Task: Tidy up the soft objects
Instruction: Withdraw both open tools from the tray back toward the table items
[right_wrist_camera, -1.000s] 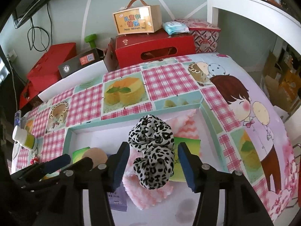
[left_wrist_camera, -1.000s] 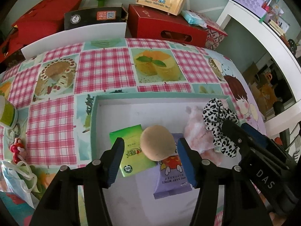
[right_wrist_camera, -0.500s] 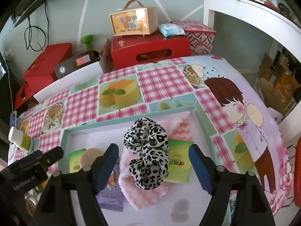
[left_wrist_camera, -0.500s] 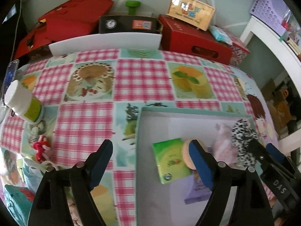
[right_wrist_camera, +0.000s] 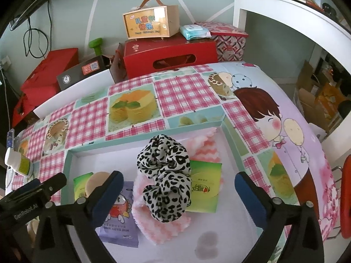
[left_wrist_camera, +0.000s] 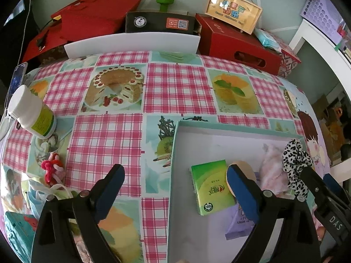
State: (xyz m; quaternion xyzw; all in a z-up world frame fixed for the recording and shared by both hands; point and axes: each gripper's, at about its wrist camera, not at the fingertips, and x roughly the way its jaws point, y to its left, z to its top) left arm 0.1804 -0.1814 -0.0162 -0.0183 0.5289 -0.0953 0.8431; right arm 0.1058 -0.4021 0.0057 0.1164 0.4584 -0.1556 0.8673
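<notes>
Left view: round tan puff (left_wrist_camera: 243, 167) half hidden behind a blue finger pad (left_wrist_camera: 240, 194), purple wipes pack (left_wrist_camera: 238, 225) mostly covered; right view: pink cloth (right_wrist_camera: 162, 221) largely under leopard scrunchie (right_wrist_camera: 164, 175), pack print too small to read.

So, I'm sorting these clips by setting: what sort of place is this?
Probably a lived-in home room, not a lab: a cake-print tablecloth covers the table, red gift boxes are stacked along the wall, and a white shelf holds books.
</notes>
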